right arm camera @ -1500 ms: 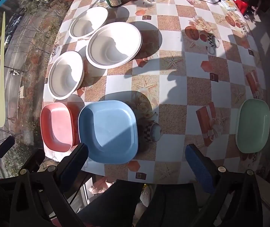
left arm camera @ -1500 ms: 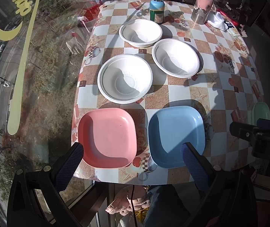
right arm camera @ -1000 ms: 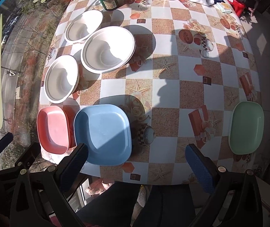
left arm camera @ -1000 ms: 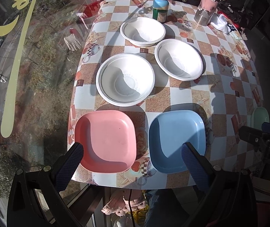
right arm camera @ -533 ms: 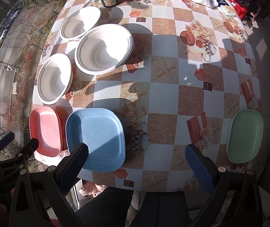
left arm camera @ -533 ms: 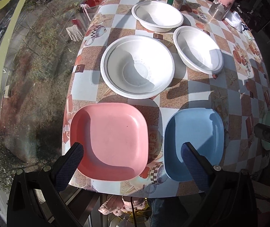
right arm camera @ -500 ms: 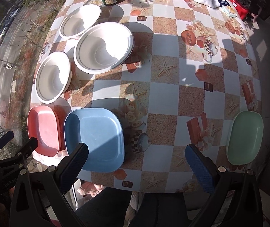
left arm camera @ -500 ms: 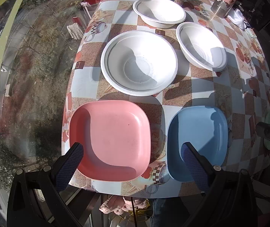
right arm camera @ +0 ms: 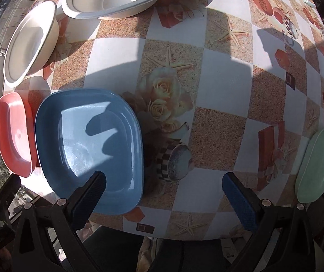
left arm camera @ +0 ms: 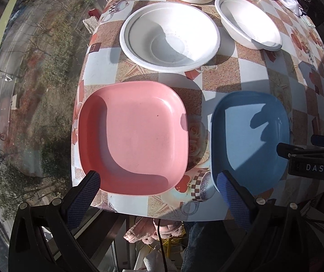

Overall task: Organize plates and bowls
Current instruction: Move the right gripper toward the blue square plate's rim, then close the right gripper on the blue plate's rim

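Pink and smooth, a square plastic plate (left arm camera: 134, 136) with rounded corners lies at the near edge of the desk (left arm camera: 220, 77), between the spread fingers of the left tongs (left arm camera: 157, 181), which hold nothing. Just beside it lies a blue plate (right arm camera: 89, 145) of the same shape, glossy. The right tongs (right arm camera: 164, 185) are also wide apart and empty, one textured pad (right arm camera: 89, 199) over the blue plate's near rim. A pale green plate (right arm camera: 318, 165) sits well apart at the desk's right edge. Three round white bowls stand behind; the biggest bowl (left arm camera: 169, 36) has a thin grey rim line. The tablecloth (right arm camera: 216, 77) is checkered.
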Tool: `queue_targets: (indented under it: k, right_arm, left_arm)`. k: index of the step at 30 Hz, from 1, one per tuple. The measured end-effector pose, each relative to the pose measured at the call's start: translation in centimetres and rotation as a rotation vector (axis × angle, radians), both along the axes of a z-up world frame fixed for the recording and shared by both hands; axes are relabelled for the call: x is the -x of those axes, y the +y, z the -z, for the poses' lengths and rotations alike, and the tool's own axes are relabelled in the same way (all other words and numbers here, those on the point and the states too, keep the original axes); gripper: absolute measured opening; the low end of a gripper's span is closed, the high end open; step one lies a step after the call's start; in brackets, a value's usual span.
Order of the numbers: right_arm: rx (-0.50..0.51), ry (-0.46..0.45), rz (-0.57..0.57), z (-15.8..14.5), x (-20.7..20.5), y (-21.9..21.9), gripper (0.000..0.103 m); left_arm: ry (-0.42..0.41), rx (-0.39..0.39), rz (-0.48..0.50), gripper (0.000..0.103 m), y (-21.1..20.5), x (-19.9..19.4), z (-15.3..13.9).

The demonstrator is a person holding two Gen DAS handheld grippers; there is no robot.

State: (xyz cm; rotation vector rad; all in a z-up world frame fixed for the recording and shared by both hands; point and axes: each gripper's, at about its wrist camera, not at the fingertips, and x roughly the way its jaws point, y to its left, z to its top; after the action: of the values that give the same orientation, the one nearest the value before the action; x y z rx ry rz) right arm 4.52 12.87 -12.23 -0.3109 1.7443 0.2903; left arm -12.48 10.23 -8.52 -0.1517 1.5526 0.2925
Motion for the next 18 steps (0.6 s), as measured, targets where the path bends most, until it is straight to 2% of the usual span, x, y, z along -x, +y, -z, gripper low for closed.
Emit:
queue_targets:
  k: [4,8,18]
  right_arm:
    - [0.041,-0.018,-0.024,2.0,0.0,0.1,0.103]
    - [0.024,-0.047,0.003,5.7,0.5,0.2,0.103]
    - [0.056,-0.03,0.111,9.5,1.1,-6.4,0.103]
  left_arm:
    - [0.005,-0.007,0.02,0.103,-0.6,-0.5,0.1]
    - [0.013,0.002,0.049,0.103,-1.1,-0.7,0.3]
    - [0.018,0.05,0.16,0.103,-6.0,-3.8,1.6]
